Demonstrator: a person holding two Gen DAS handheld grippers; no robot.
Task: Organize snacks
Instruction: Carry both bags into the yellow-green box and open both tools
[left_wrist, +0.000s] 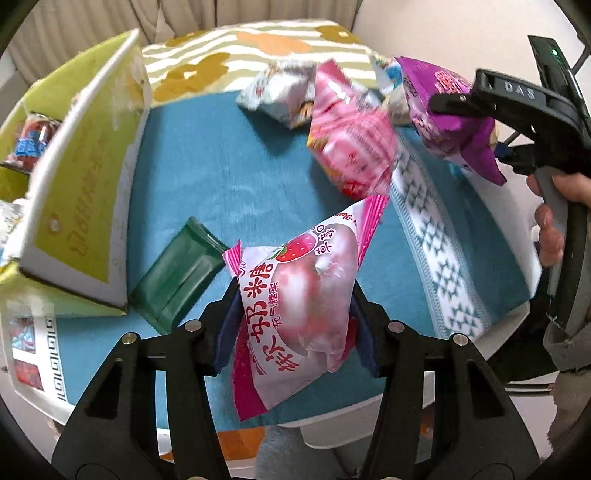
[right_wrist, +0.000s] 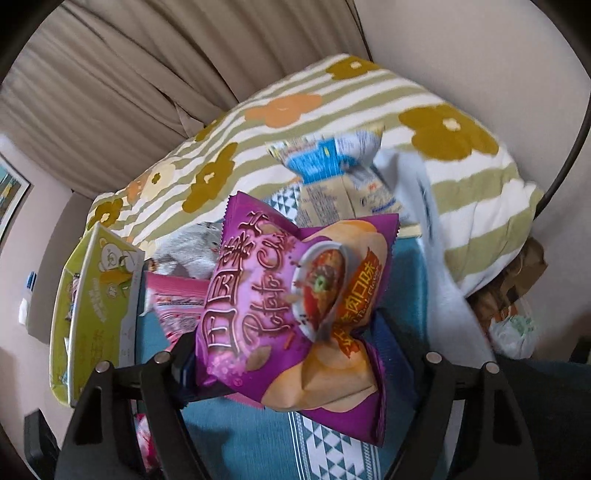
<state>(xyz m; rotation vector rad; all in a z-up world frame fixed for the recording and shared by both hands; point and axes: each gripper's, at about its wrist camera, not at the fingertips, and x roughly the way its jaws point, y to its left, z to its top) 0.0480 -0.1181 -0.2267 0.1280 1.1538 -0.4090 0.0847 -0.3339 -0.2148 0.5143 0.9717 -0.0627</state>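
My left gripper is shut on a pink strawberry marshmallow bag, held above the blue cloth. My right gripper is shut on a purple potato chip bag; it also shows in the left wrist view, up at the right. A yellow-green cardboard box with snacks inside stands open at the left; in the right wrist view it is at the left. A pink snack bag and a silver-blue bag lie on the cloth beyond.
A green translucent packet lies beside the box. A floral striped pillow sits behind the table, with a blue-and-beige bag leaning on it. Curtains hang at the back. The table's white edge is at the right.
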